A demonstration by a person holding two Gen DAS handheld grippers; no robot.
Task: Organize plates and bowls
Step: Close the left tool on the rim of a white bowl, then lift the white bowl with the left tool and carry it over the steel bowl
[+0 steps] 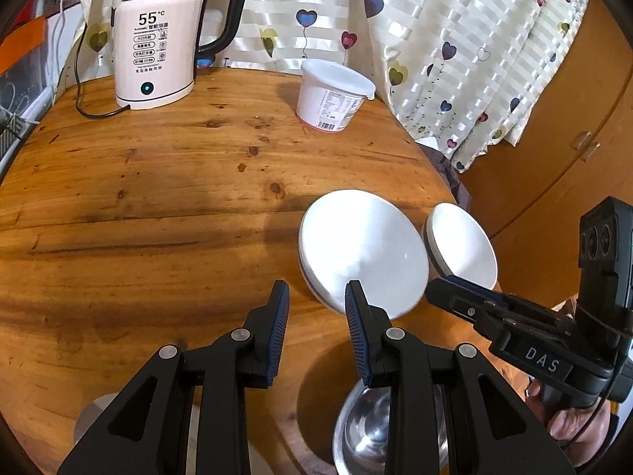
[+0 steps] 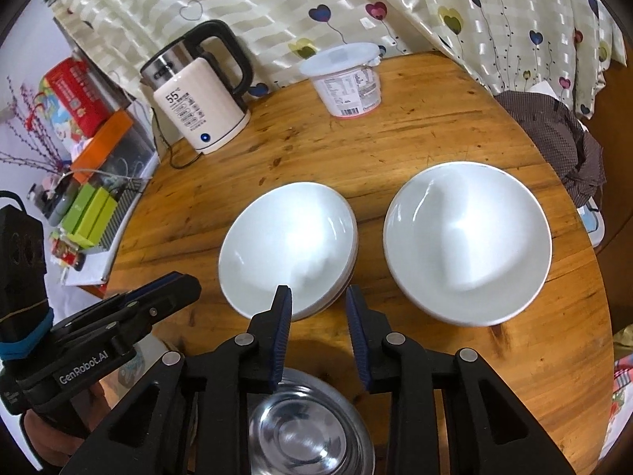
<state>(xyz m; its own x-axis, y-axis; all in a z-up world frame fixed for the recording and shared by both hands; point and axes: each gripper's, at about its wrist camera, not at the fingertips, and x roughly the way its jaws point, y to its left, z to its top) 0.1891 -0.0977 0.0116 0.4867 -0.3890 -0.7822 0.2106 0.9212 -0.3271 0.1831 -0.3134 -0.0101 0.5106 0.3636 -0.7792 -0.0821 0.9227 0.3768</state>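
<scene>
My white plates (image 2: 288, 249) and white bowl (image 2: 467, 245), amber knotty table (image 2: 415, 138); cream kettle (image 2: 198, 99), heart-patterned curtain (image 2: 435, 4); my blue-padded black gripper (image 2: 319, 301)

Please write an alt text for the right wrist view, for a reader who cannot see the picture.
The open right gripper hovers over a round wooden table, in front of a stack of white plates and a single white dish beside it. A steel bowl sits below the gripper; a kettle and a lidded tub stand at the far edge.

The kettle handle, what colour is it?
Black; the kettle handle shows best in the left wrist view.
</scene>
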